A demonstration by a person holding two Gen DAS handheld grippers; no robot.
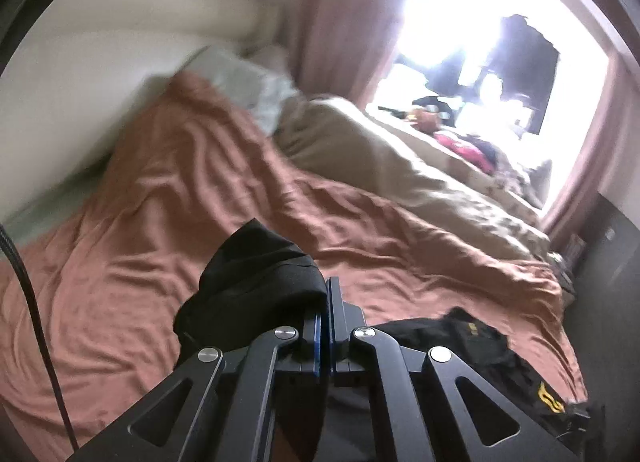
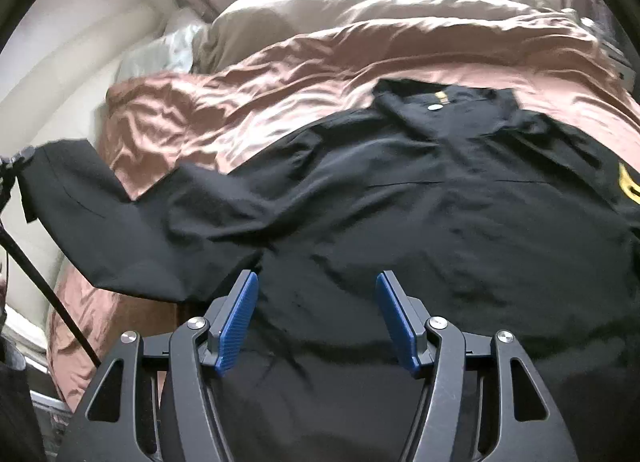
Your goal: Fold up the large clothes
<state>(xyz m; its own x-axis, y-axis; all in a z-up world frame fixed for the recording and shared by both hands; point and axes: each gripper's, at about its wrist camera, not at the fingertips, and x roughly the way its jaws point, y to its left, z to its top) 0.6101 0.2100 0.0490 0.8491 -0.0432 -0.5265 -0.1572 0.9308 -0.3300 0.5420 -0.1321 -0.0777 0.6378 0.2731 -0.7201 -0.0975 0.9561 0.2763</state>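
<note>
A large black shirt [image 2: 440,202] with a collar and a yellow logo lies spread on the rust-brown bedsheet [image 2: 240,110]. My left gripper [image 1: 325,294] is shut on the shirt's sleeve [image 1: 256,274] and holds it lifted above the bed. In the right wrist view that sleeve [image 2: 92,214] stretches out to the left, held up by the left gripper at the frame's left edge. My right gripper [image 2: 316,302] is open and empty, hovering just above the lower body of the shirt. More of the shirt [image 1: 500,350] lies at lower right in the left wrist view.
A beige duvet [image 1: 400,166] is bunched across the far side of the bed, with a pale pillow [image 1: 248,82] by the white wall. Pink curtains [image 1: 340,22] frame a bright window. Assorted clutter [image 1: 460,138] lies beyond the duvet. A black cable [image 1: 32,302] hangs at left.
</note>
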